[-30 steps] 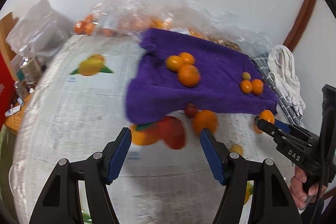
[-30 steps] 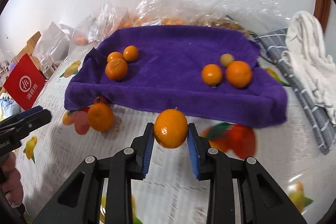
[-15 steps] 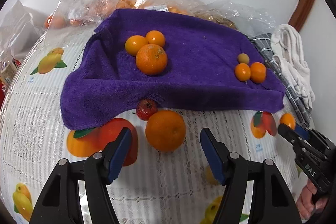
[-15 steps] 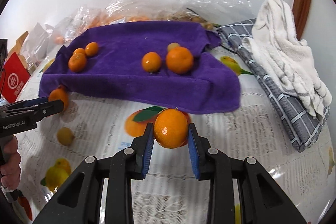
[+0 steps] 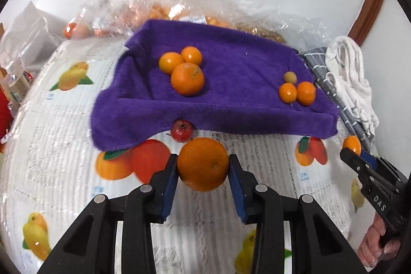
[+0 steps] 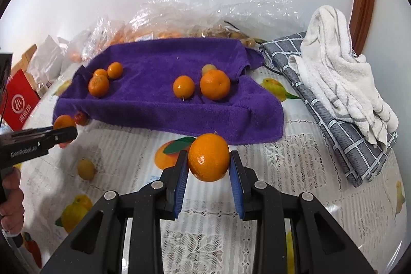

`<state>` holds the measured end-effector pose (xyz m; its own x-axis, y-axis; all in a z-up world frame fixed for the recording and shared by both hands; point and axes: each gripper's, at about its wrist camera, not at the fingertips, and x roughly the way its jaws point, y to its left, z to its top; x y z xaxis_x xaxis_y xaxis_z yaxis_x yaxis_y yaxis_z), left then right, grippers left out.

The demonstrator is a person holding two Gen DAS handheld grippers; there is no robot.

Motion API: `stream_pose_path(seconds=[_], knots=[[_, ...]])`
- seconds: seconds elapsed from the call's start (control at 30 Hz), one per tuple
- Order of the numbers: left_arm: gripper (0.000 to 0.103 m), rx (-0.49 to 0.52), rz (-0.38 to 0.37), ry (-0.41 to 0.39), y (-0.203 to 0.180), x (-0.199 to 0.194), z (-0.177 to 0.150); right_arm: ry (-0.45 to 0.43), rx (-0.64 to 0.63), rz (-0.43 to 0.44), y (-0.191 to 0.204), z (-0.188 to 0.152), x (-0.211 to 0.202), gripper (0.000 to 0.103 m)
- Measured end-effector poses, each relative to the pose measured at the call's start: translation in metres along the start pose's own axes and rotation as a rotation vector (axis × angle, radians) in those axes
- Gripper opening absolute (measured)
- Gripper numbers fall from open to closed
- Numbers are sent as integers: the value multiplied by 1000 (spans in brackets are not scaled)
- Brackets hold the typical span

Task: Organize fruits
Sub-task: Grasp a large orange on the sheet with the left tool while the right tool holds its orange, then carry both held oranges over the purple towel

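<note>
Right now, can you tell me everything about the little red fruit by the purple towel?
The little red fruit is small, round and shiny dark red, like a tiny apple. It sits on the fruit-printed tablecloth, tucked against the purple towel's front edge. The big orange in the left gripper is just in front; whether they touch is unclear.

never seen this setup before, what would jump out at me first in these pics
The purple towel spread mid-table, with two clusters of small oranges on it, catches the eye first. In front of it, each hand-held gripper is clamped on fruit: the left hand-held gripper has just closed on a large orange, and the right hand-held gripper holds a mandarin. A small red fruit sits at the towel's near edge.
</note>
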<state>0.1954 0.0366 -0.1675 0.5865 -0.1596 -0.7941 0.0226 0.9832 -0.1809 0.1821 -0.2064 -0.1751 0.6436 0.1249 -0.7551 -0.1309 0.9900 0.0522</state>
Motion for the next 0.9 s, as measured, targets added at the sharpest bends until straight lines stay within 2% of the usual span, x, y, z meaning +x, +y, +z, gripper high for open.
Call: stream_pose_path(seconds=[0.27,0.47,0.9], knots=[[36,-7,-8,-57,6,-49,-6,-44,44,32,0,8,-33,31],[36,-17,-11,-105,5,-76,0,-78,31,31,4,16,-55,31],[36,-9,-39,-143,-4,-97,18,-124,21,25,6,36,-79,31]])
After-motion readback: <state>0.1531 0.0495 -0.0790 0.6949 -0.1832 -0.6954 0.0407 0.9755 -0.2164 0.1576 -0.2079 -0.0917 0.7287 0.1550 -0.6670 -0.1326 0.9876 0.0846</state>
